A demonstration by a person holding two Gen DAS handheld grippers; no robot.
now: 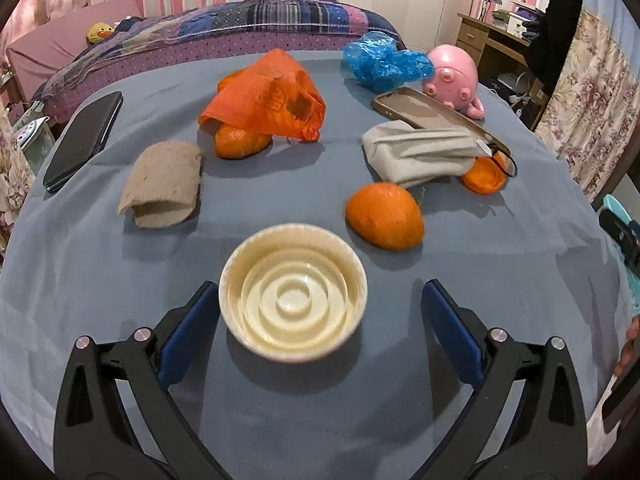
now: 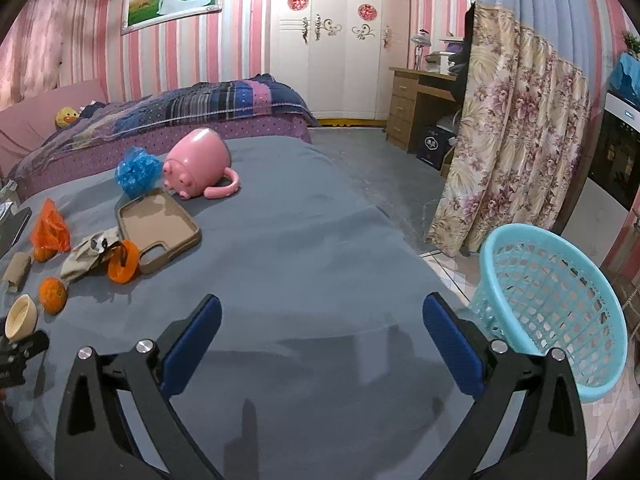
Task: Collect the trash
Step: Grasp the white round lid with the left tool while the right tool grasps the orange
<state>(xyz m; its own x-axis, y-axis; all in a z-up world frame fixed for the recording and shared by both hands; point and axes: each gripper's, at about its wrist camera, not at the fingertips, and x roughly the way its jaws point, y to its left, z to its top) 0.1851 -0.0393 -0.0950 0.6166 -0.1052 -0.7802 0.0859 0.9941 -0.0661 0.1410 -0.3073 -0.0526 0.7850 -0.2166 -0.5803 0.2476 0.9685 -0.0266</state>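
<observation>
A cream ribbed bowl (image 1: 293, 292) stands on the grey tablecloth (image 1: 100, 280) between the fingers of my left gripper (image 1: 320, 292), which is open; the left pad is close to its rim, the right pad well apart. Behind it lie an orange tangerine (image 1: 384, 216), a folded brown paper (image 1: 164, 184), an orange plastic bag (image 1: 264, 96) over another tangerine (image 1: 240, 142), a grey mask (image 1: 416, 152), an orange lid (image 1: 484, 176) and a crumpled blue bag (image 1: 380, 62). My right gripper (image 2: 322, 308) hangs open and empty over bare cloth. A light blue basket (image 2: 552, 304) sits beside the table's right edge.
A black phone (image 1: 84, 140) lies at the left edge, a brown phone case (image 1: 424, 110) and a pink toy (image 1: 454, 76) at the far right. A bed (image 2: 180, 108) stands behind the table, a floral curtain (image 2: 508, 140) and a wooden desk (image 2: 416, 100) to the right.
</observation>
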